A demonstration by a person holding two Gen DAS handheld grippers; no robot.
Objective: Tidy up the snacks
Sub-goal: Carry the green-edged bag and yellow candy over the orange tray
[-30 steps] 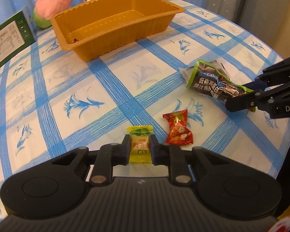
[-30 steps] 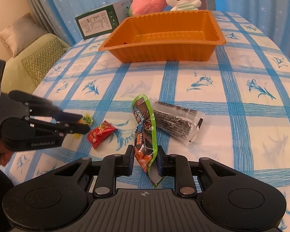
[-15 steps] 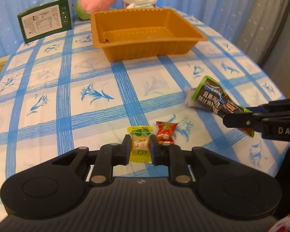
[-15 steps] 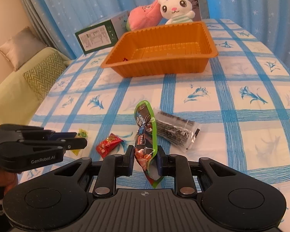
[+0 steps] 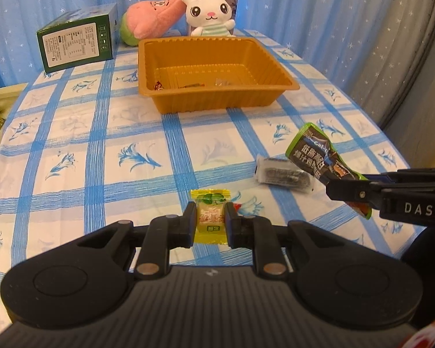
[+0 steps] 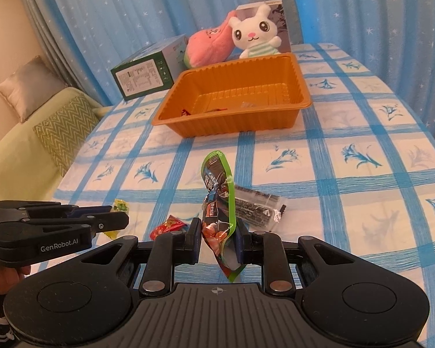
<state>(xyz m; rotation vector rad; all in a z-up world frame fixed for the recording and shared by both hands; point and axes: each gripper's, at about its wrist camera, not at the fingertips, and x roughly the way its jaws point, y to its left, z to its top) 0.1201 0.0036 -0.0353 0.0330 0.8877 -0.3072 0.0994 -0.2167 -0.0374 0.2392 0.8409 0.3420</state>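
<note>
My left gripper [image 5: 210, 223] is shut on a yellow-green wrapped candy [image 5: 210, 217], held above the table's near edge. My right gripper [image 6: 219, 237] is shut on a green-edged dark snack pouch [image 6: 219, 203], also lifted; it shows at the right of the left wrist view [image 5: 319, 156]. The orange tray [image 5: 217, 101] stands at the far middle of the table with a few small sweets inside. A clear packet of dark snack [image 6: 253, 207] and a red candy [image 6: 166, 226] lie on the blue-checked tablecloth [image 5: 72, 150] below the grippers.
A green box [image 5: 78, 42], a pink plush [image 5: 153, 20] and a white rabbit plush [image 5: 208, 11] stand behind the tray against the blue curtain. A sofa with cushions [image 6: 43, 121] is left of the table. The table edge curves away at right.
Both grippers have risen and tilted up with their snacks, so the tray's inside now shows. The pouch has lifted clear of the clear packet, which stays on the cloth.
</note>
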